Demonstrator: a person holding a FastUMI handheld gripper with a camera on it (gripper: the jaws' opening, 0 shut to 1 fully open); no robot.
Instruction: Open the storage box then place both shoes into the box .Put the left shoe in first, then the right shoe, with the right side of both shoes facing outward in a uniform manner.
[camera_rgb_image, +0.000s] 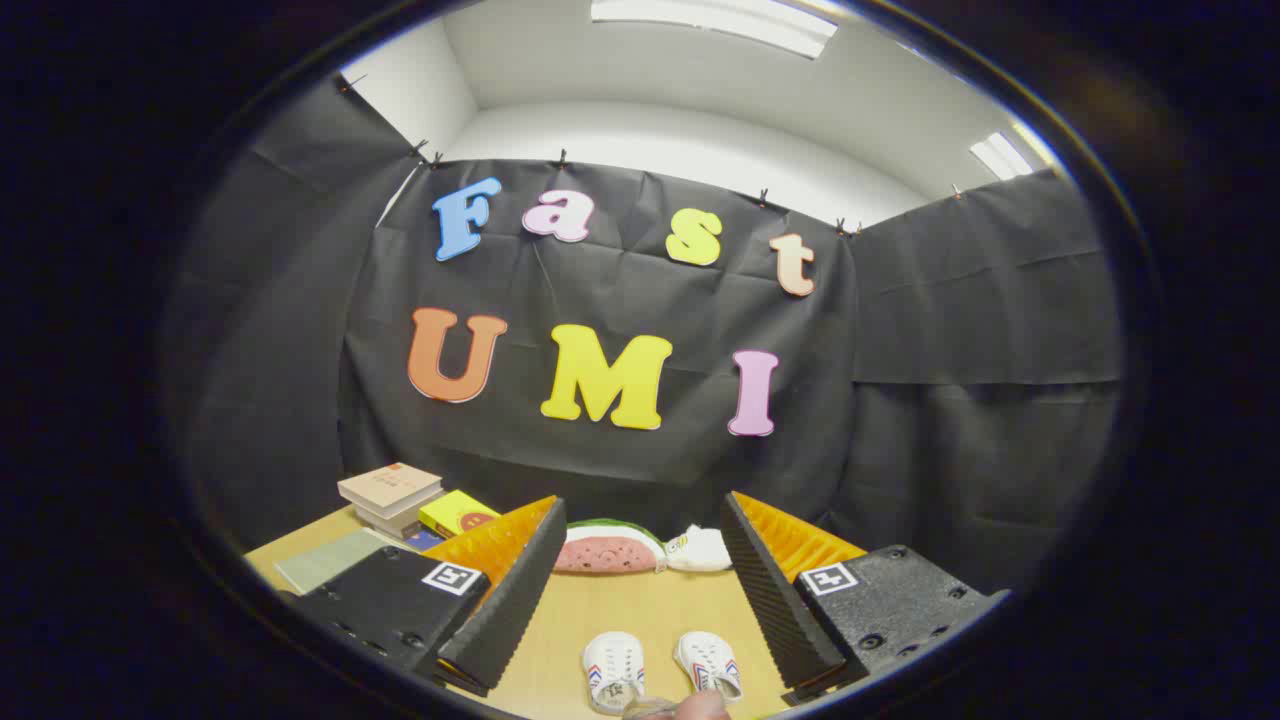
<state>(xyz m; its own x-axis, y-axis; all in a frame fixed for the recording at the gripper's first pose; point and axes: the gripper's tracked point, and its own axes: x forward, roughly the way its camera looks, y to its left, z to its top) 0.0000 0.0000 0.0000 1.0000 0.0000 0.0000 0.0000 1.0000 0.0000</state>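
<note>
No readable text on books (392, 492), shoes (662, 668), finger markers

Fisheye view from above the open tongs (640, 590), level toward the booth wall (600, 300).

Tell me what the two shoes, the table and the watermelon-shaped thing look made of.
Shoes, between the open tongs: likely white moulded rubber or foam, matte, perforated. Table: light wood or wood-look laminate, smooth. Watermelon-shaped thing, beyond the fingers: soft, probably plush fabric; matte and rounded.
</note>
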